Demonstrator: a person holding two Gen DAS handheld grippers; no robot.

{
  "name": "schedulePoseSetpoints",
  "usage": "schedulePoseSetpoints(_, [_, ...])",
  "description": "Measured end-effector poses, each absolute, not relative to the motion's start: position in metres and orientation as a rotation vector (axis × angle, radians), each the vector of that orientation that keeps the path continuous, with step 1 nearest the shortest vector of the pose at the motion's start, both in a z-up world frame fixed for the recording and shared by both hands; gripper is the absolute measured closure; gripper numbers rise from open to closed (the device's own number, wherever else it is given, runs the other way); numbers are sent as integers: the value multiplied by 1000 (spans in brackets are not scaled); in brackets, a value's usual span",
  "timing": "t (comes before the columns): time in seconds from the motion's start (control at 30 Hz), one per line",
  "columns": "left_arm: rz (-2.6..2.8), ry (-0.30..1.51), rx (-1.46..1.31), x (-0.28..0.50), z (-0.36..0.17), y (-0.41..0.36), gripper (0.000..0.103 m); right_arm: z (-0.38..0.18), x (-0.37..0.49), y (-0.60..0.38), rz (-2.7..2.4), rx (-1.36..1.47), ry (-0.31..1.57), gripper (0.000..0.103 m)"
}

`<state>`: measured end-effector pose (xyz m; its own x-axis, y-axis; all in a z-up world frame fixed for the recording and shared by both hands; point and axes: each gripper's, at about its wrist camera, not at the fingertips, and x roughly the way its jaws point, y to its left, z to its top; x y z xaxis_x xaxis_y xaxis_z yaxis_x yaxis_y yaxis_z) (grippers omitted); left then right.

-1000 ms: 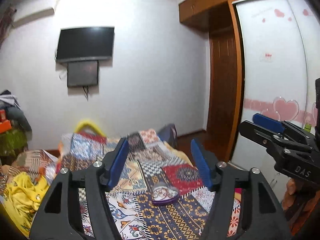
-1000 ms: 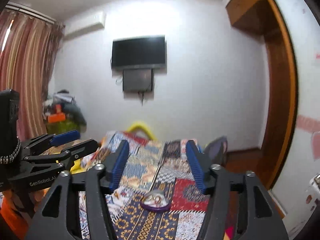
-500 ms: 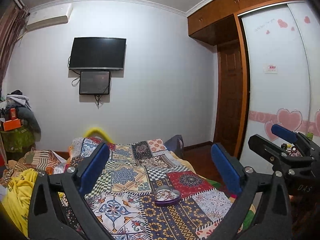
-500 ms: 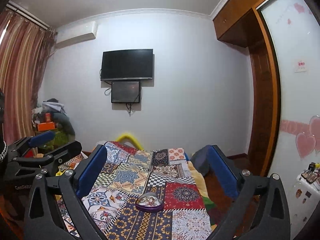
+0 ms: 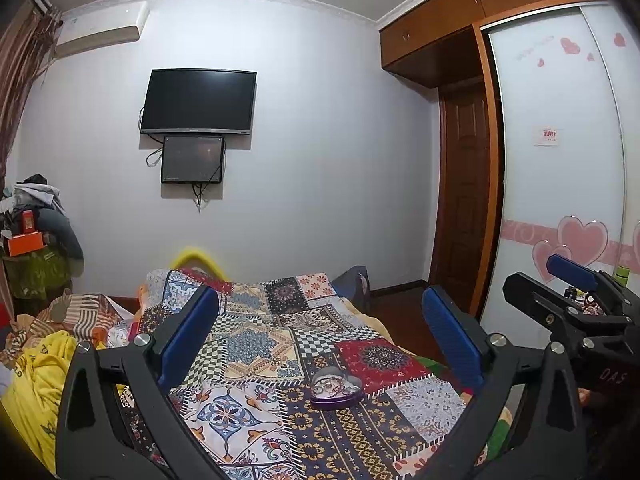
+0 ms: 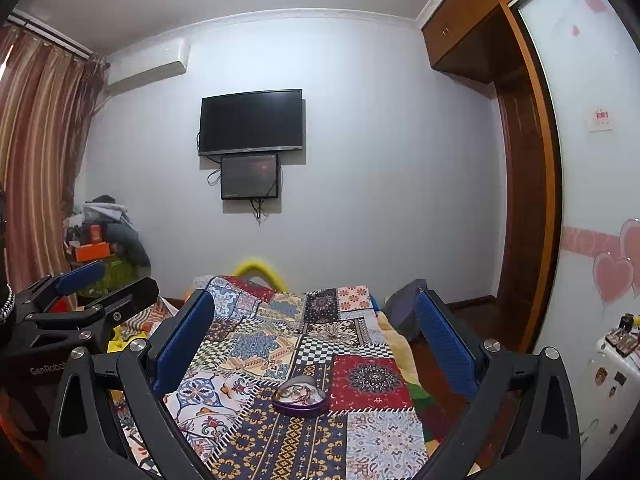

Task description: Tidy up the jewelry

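A purple heart-shaped jewelry box (image 5: 337, 391) lies open on the patchwork bedspread (image 5: 256, 344), with small jewelry inside. It also shows in the right wrist view (image 6: 301, 396). My left gripper (image 5: 320, 340) is open and empty, held above the bed well short of the box. My right gripper (image 6: 314, 340) is open and empty too, at a like distance. The right gripper shows at the right edge of the left wrist view (image 5: 568, 300). The left gripper shows at the left edge of the right wrist view (image 6: 80, 300).
A yellow blanket (image 5: 36, 384) and striped cloth lie left of the bed. A pile of clothes and boxes (image 6: 100, 240) stands in the far left corner. A wardrobe with heart stickers (image 5: 560, 200) and a wooden door (image 5: 464, 200) are at the right. A small white stand (image 6: 612, 360) holds bottles.
Both grippers have opened wide from a narrower gap. Both views have tilted up and steadied, showing more wall and ceiling. The box has not moved.
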<state>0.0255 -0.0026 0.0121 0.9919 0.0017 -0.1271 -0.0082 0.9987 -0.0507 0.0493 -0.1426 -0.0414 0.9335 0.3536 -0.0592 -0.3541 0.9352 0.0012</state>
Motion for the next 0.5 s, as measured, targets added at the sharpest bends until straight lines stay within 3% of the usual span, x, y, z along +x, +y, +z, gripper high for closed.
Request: schedulePoseSetpoints(0.5, [0,157,-60,36,8,-4,0,-40,51,-151,357,8,90,3])
